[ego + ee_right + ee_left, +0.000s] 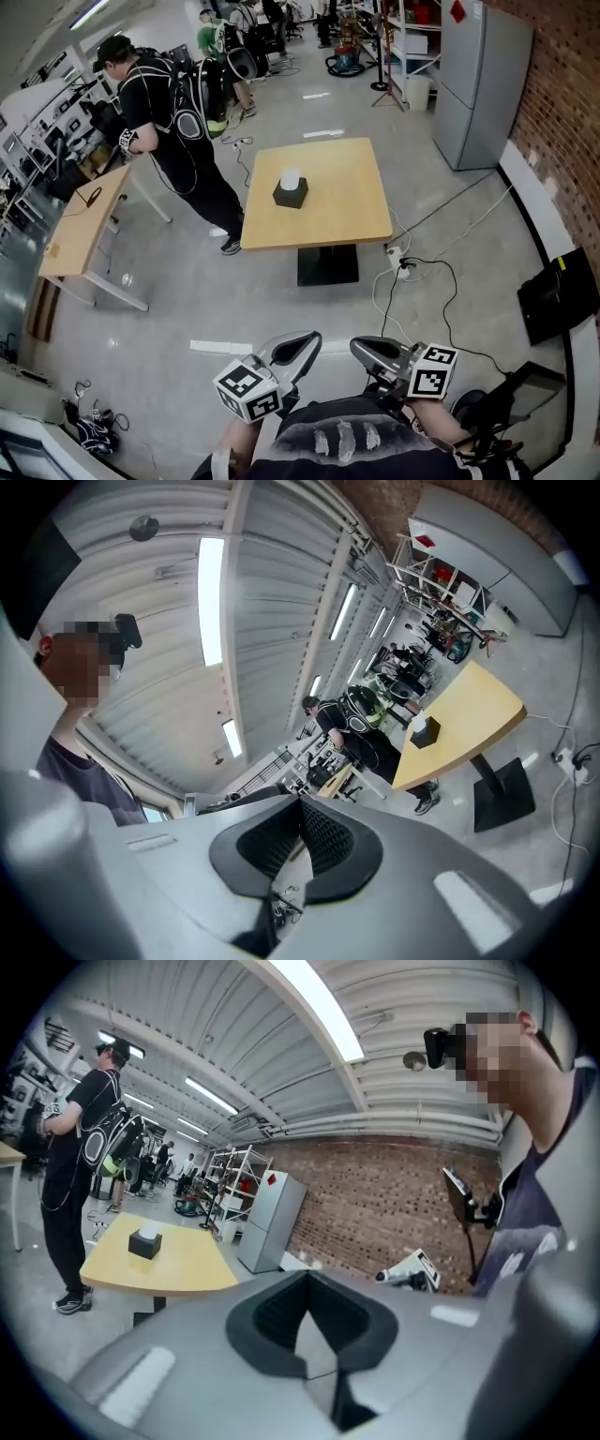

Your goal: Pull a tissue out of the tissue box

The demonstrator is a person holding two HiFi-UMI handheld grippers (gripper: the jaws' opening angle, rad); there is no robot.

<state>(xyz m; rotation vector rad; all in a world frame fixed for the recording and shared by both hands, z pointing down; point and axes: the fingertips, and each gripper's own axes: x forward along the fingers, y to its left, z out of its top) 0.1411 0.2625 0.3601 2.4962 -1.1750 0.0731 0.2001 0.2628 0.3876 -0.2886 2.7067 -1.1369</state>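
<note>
A black tissue box (290,190) with a white tissue sticking up stands near the middle of a square wooden table (347,211), far ahead of me. Both grippers hang close to my body, well short of the table. My left gripper (302,345) is shut with nothing between its jaws. My right gripper (367,351) is beside it, also shut and empty. In the left gripper view the tissue box (145,1241) shows small at the left, beyond my left gripper (307,1330). The right gripper view has the tissue box (425,731) at the right, past my right gripper (298,841).
A person in black (164,112) stands left of the table, next to a second wooden table (80,225). A grey cabinet (478,80) stands by the brick wall at the right. Cables and a power strip (401,265) lie on the floor by the table's foot.
</note>
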